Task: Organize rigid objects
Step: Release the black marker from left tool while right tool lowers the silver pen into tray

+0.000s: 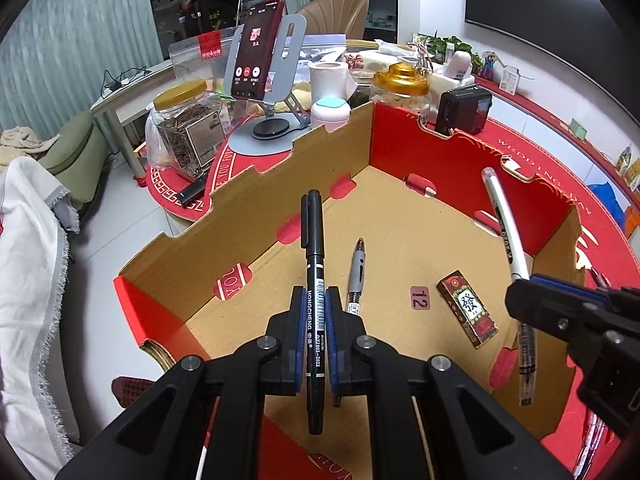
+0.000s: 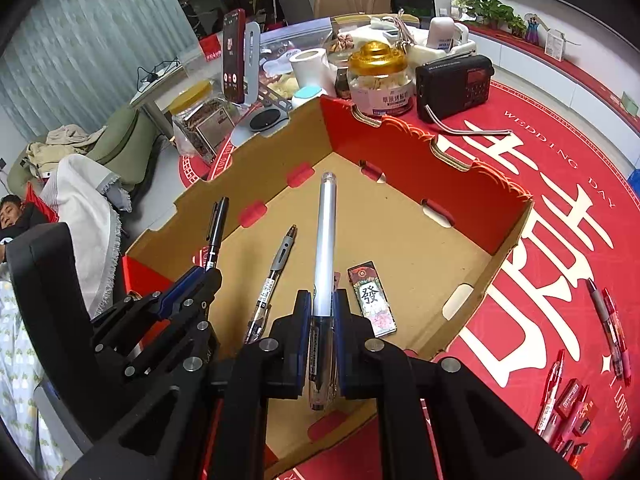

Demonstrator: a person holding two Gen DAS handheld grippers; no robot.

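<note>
My left gripper [image 1: 316,308] is shut on a black marker pen [image 1: 314,264] and holds it above the open cardboard box [image 1: 280,160]. My right gripper [image 2: 322,312] is shut on a white pen with a clear cap [image 2: 326,232], also above the box; it shows at the right of the left wrist view [image 1: 502,216]. On the box floor lie a grey click pen [image 1: 356,276], also in the right view [image 2: 276,268], and a small patterned lighter box [image 1: 468,308], also in the right view [image 2: 372,300]. The left gripper [image 2: 200,276] with the marker [image 2: 216,232] shows in the right view.
Several red pens and small items [image 2: 580,392] lie on the red tablecloth right of the box. Behind the box stand a phone on a stand [image 1: 260,52], jars [image 1: 188,128], a gold-lidded jar [image 2: 380,80], a black radio [image 2: 456,80] and a paper roll [image 1: 328,76].
</note>
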